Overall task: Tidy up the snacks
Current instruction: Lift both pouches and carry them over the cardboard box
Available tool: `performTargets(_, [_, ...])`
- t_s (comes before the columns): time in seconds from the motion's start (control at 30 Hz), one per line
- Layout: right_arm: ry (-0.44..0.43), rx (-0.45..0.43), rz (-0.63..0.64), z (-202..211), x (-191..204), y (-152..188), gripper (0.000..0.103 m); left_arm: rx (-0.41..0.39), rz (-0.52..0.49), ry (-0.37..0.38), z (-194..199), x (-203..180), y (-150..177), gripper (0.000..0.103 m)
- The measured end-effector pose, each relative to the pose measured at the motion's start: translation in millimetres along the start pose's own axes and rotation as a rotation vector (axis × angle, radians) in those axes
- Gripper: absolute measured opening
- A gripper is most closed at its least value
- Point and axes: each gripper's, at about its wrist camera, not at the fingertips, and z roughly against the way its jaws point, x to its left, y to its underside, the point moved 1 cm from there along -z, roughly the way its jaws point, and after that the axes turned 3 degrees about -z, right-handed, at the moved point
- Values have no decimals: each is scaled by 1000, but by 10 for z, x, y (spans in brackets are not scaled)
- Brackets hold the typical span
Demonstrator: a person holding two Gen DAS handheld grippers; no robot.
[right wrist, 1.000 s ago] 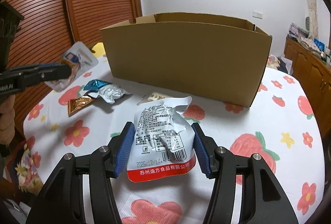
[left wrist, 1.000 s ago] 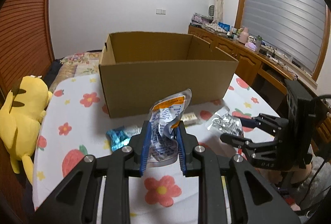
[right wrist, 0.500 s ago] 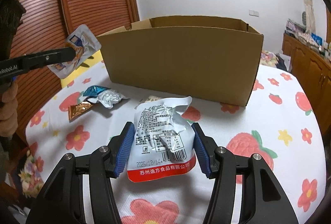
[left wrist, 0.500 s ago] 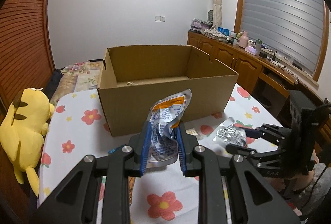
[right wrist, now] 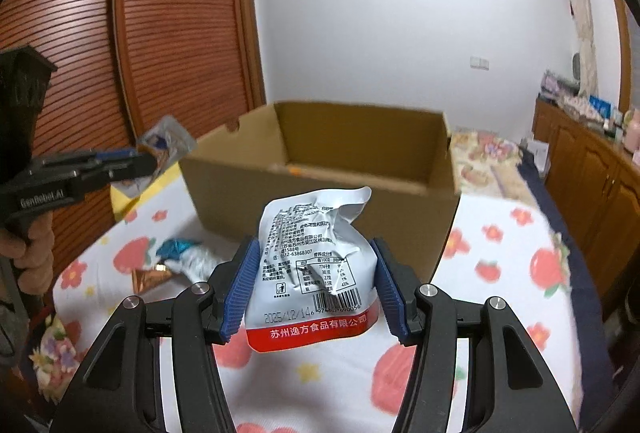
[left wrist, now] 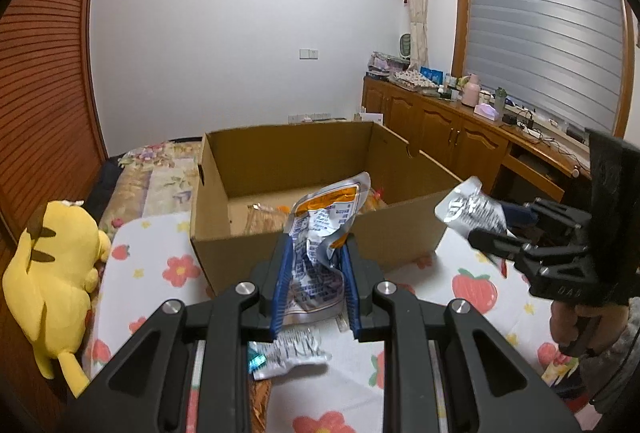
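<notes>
Left wrist view: left tongs (left wrist: 314, 287) clamped tight on a crumpled silver-and-orange snack pouch (left wrist: 322, 233), held clear of the worktop (left wrist: 160, 265) just in front of the open cardboard box (left wrist: 320, 233). Box standing on the flower-and-strawberry tablecloth, a few packets visible on its floor, contents not identifiable. Loose silver wrapper (left wrist: 288, 351) with a teal end lying on the cloth below the tongs. Yellow plush toy (left wrist: 52, 273) lying off the worktop's left edge. Right tongs (left wrist: 500, 229) seen at right, closed on a silver packet.

Right wrist view: right tongs (right wrist: 314, 285) gripping a puffed white snack bag with red bottom band (right wrist: 316, 265) by its two sides, printed back with barcode facing the camera, raised above the cloth short of the box's near wall (right wrist: 320, 201). Left tongs (right wrist: 136, 163) at far left with the pouch pinched at the tips, beside the box's left corner. Teal-and-silver wrapper (right wrist: 188, 253) and a copper-coloured packet (right wrist: 152, 279) lying on the worktop, near the box.
</notes>
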Motion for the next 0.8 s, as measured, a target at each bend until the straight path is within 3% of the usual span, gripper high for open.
performTargets(0.3, [26,-43,53,-34,5,-434,57,-7,-15,-12,-176,72,-254,22])
performTargets(0.8, [30,-41,113,-320,34,-715,57,-12,6,-14,-519,315,-467,22])
